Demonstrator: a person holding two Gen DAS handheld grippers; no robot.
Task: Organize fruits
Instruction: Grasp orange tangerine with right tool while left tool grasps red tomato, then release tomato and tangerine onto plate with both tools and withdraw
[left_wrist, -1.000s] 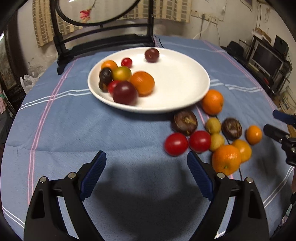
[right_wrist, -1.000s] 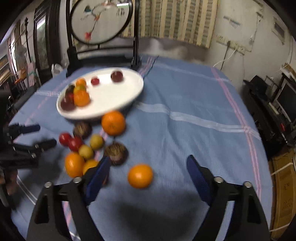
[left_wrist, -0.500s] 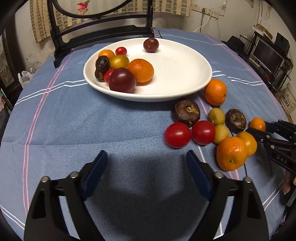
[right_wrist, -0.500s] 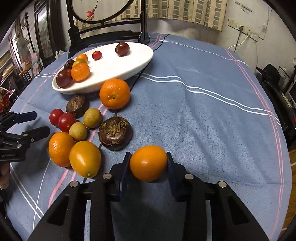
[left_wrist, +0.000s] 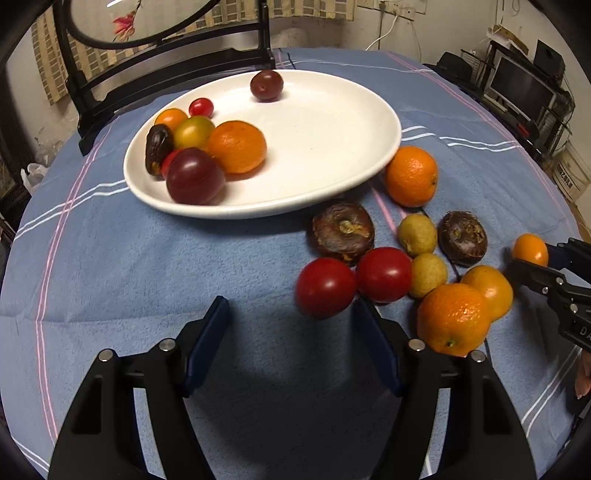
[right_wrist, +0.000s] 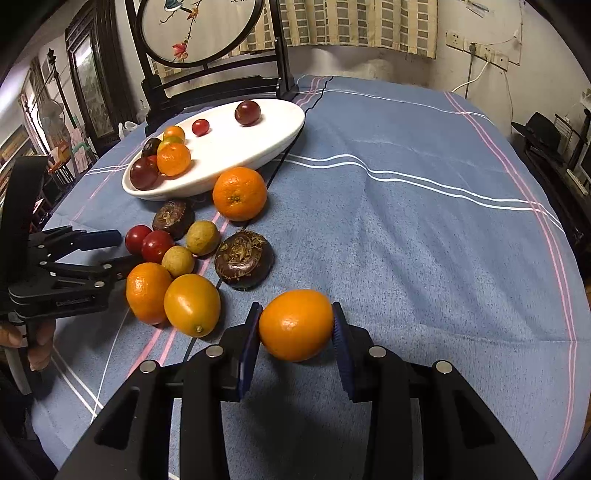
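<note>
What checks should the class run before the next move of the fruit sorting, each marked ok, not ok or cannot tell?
1. Right gripper clamps the small orange on both sides: ok.
2. Orange lifted clear of the cloth: cannot tell.
3. White plate has bare room on its right half: ok.
4. Left gripper has fruit between its closing jaws: not ok, the red tomato sits just ahead.
5. Loose fruit beside the tomato leaves finger room: not ok, a second tomato touches it.
</note>
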